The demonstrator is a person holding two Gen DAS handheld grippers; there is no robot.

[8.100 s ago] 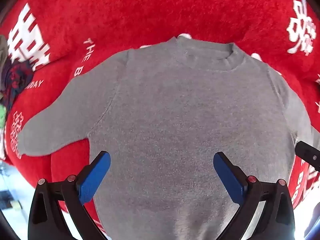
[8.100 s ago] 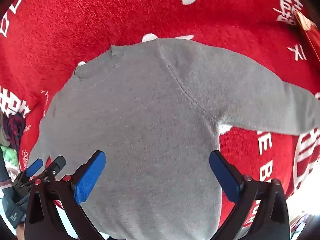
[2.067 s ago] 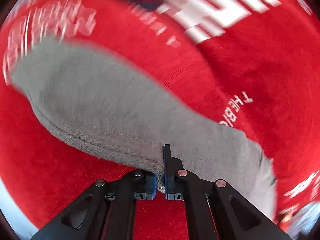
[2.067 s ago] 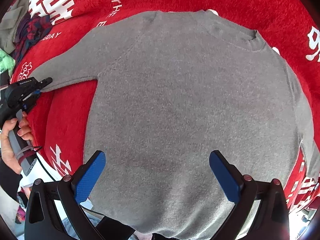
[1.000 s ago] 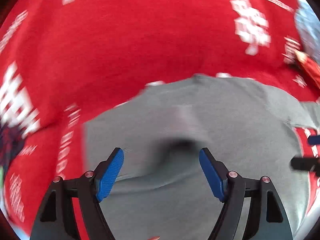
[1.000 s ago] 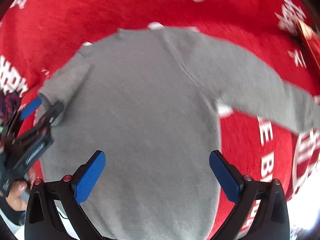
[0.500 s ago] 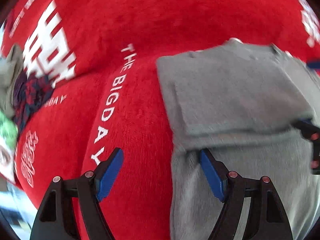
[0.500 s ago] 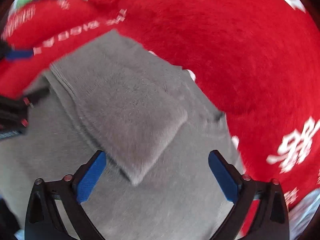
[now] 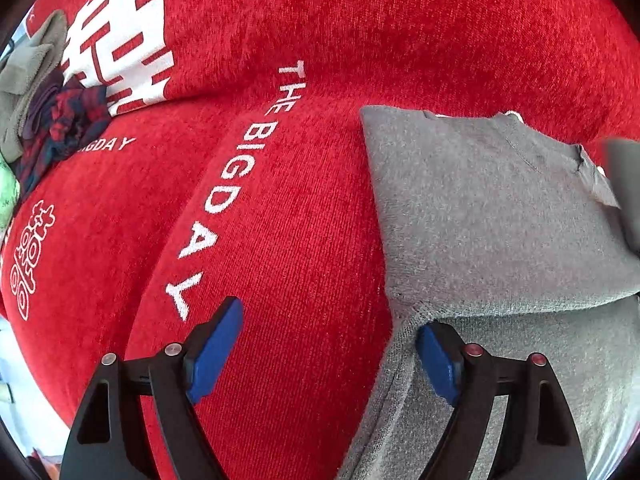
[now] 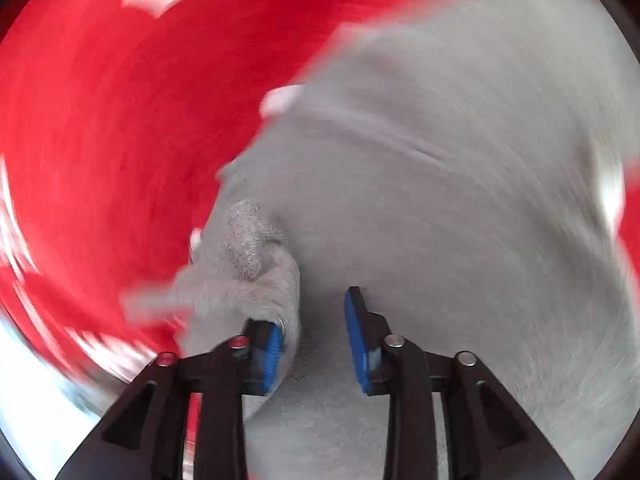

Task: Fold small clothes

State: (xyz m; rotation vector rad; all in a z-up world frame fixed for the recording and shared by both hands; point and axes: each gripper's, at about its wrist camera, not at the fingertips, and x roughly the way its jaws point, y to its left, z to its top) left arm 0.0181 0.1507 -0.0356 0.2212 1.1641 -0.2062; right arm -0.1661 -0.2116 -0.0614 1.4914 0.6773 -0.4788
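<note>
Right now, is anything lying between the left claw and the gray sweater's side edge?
Nothing visible does. The left claw is opening above the gray sweater's side edge; only bare red blanket shows between its fingers.

Grey sweater (image 9: 500, 216) flat on red cloth w/ sleeve folded in, prob. bunched elsewhere.

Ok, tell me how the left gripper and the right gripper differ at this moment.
The left gripper stands wide and its fingers are opening; the right gripper is narrower and its fingers are closing.

Nothing lies between the left gripper's fingers, which straddle the edge of the grey sweater over the red blanket; the right gripper has a bunched bit of the grey sweater by its left finger.

Both have blue pads on black fingers.
</note>
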